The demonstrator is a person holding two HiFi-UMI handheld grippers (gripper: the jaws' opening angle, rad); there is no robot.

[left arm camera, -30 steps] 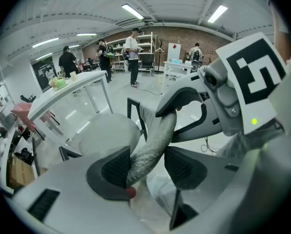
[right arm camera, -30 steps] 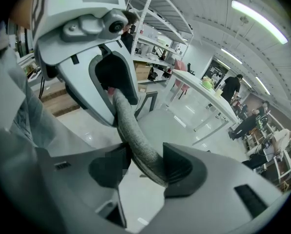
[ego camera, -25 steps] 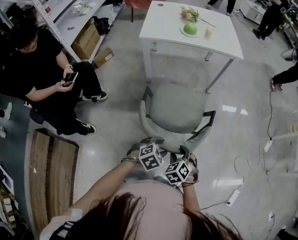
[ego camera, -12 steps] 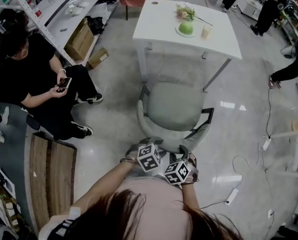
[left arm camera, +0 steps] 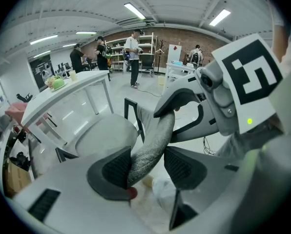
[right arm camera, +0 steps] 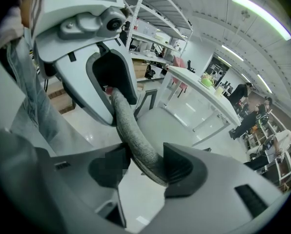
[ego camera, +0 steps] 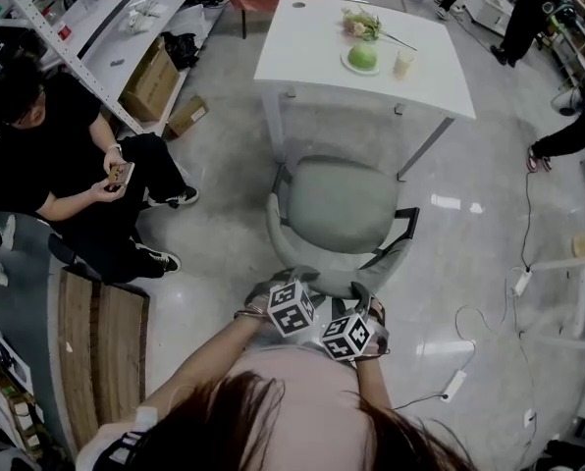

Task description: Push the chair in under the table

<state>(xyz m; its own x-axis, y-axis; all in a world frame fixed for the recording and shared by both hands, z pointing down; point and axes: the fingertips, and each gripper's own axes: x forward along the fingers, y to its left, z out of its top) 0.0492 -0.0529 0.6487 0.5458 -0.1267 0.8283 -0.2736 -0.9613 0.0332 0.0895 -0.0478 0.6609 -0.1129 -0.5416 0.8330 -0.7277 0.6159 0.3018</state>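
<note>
Chair (ego camera: pixel 337 204) has rolled forward since a second ago in the head view: seat front now at the near edge of the white table (ego camera: pixel 312 42), seat facing it, back toward me. Left gripper view: my left gripper (left arm camera: pixel 148 167) pinches the grey backrest rim (left arm camera: pixel 153 140), jaws narrow. Right gripper view: my right gripper (right arm camera: pixel 140 167) clamps the same rim further along.

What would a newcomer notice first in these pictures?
A grey-green fabric office chair fills the middle of the head view, and the left gripper and right gripper both grip the top edge of its backrest. Just beyond it stands a white rectangular table, bearing a round green object near its far edge.
</note>
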